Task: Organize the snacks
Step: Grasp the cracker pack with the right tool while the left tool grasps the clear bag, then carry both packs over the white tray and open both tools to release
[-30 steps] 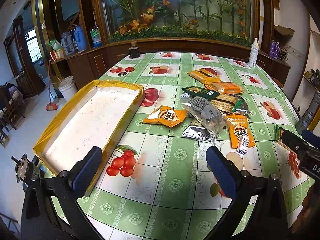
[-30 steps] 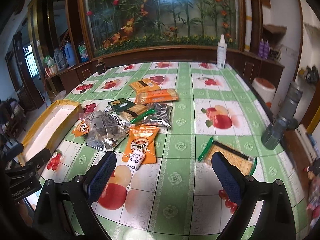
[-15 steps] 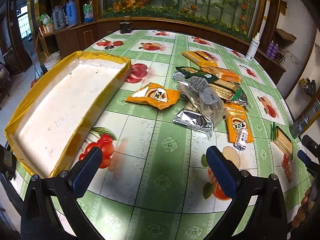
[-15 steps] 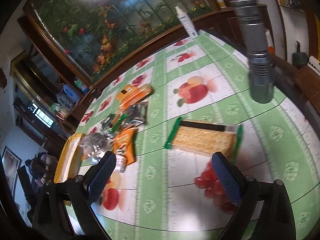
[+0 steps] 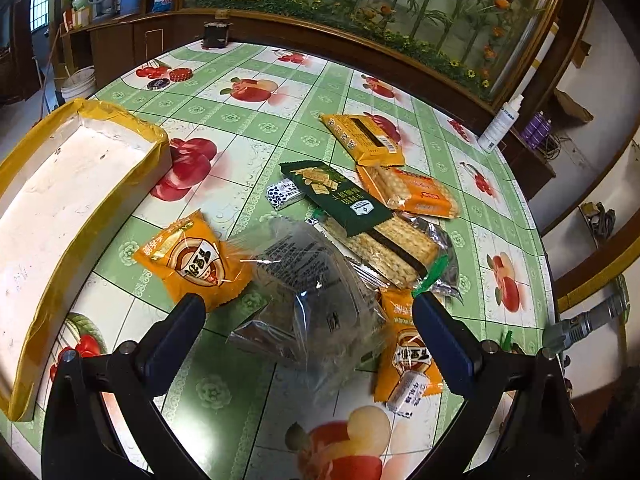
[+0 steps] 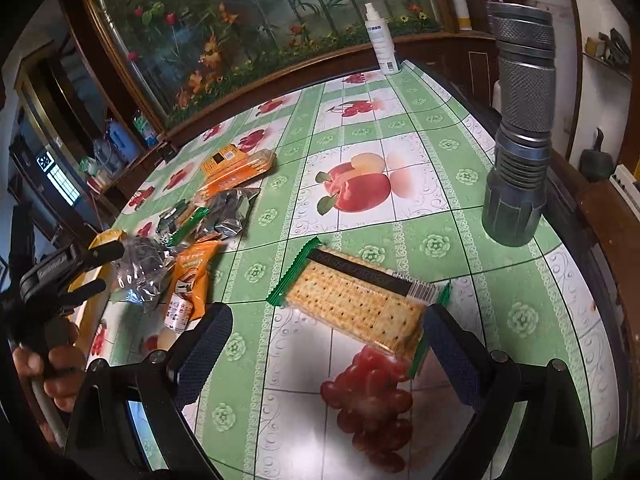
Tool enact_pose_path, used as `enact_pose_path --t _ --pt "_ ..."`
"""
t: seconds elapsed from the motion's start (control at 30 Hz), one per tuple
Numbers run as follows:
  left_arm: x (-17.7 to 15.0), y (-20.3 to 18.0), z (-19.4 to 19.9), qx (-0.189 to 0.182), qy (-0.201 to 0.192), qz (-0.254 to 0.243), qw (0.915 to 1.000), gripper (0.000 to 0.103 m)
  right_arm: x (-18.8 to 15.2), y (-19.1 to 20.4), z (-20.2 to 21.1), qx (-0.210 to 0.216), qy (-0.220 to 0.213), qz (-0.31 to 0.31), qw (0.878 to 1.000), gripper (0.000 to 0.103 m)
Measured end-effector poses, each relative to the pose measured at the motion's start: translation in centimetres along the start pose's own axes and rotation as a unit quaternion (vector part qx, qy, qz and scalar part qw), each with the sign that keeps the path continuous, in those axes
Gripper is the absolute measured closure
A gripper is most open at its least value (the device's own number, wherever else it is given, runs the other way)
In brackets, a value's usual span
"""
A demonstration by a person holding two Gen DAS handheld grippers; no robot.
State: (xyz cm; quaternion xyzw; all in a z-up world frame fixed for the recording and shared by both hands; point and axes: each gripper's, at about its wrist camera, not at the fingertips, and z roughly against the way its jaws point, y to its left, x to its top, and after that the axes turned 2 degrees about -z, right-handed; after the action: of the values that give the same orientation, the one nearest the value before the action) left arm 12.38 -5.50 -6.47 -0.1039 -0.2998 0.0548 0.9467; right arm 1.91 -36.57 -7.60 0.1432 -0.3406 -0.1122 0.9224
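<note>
A pile of snack packets lies mid-table. My left gripper is open, its fingers either side of a clear plastic packet. An orange packet lies just left of it, another orange packet to the right. Cracker packs lie behind. A yellow-rimmed white tray stands on the left. My right gripper is open, just short of a lone green-edged cracker pack. The left gripper shows in the right wrist view beside the pile.
A grey metal flashlight stands upright near the table's right edge, close behind the cracker pack. A white spray bottle stands at the far edge. The tablecloth is green and white with fruit prints. A wooden cabinet with a floral panel runs behind.
My left gripper has moved forward and right, up to the clear packet. My right gripper has turned right and closed in on the lone cracker pack. Both stay open.
</note>
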Motion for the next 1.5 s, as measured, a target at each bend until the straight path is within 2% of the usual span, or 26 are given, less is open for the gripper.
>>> enact_pose_path --t 0.07,0.13,0.23,0.27,0.43,0.5,0.57,0.6,0.67,0.7,0.73,0.9,1.0,1.23,1.5 --pt "0.2 0.0 -0.7 0.005 0.004 0.0 1.0 0.0 0.4 0.3 -0.6 -0.007 0.002 0.018 1.0 0.005" --pt "0.2 -0.1 -1.2 -0.004 0.007 -0.004 1.0 0.008 0.6 0.7 -1.1 -0.01 0.003 0.039 0.999 0.005" --pt "0.0 -0.3 -1.7 -0.018 0.018 -0.016 0.9996 0.029 1.1 1.2 -2.2 -0.012 0.008 0.077 0.997 0.005" --pt "0.0 -0.3 -1.9 -0.024 0.023 -0.019 0.9993 0.039 1.2 1.5 -2.7 -0.016 0.012 0.097 0.995 0.005" --pt "0.1 -0.1 -2.1 -0.044 0.028 -0.03 0.9982 0.042 1.9 1.3 -5.0 -0.016 0.06 0.14 0.988 0.009" --pt "0.1 0.1 -2.0 -0.047 0.027 -0.037 0.9979 0.052 1.6 1.4 -5.7 -0.031 0.077 0.168 0.982 0.009" --pt "0.2 0.4 -2.0 -0.054 0.027 -0.037 0.9975 0.054 1.1 1.9 -5.8 -0.045 0.086 0.2 0.975 0.012" --pt "0.3 0.7 -2.0 -0.06 0.029 -0.032 0.9973 0.055 0.8 2.1 -5.7 -0.049 0.088 0.206 0.973 0.016" --pt "0.4 1.1 -2.1 -0.069 0.031 -0.028 0.9968 0.057 0.6 2.2 -5.1 -0.045 0.086 0.202 0.975 0.033" --pt "0.4 1.2 -2.1 -0.073 0.032 -0.026 0.9965 0.057 0.5 2.2 -4.8 -0.044 0.084 0.198 0.976 0.048" --pt "0.4 1.3 -2.0 -0.074 0.033 -0.027 0.9963 0.058 0.5 2.2 -4.5 -0.041 0.085 0.192 0.977 0.054" --pt "-0.3 2.4 -1.1 -0.083 0.026 -0.03 0.9958 0.06 -0.2 2.6 -3.7 -0.008 0.083 0.157 0.984 0.055" --pt "-1.1 3.2 -0.4 -0.087 0.022 -0.031 0.9955 0.06 -0.7 3.2 -3.2 0.033 0.082 0.134 0.987 0.055" --pt "-3.0 4.9 2.5 -0.079 0.004 -0.043 0.9959 0.06 -1.8 5.5 -2.7 0.071 0.076 0.125 0.987 0.055" --pt "-4.5 7.4 6.6 -0.072 -0.03 -0.056 0.9953 0.06 -2.6 9.6 -1.9 0.099 0.069 0.148 0.982 0.055"
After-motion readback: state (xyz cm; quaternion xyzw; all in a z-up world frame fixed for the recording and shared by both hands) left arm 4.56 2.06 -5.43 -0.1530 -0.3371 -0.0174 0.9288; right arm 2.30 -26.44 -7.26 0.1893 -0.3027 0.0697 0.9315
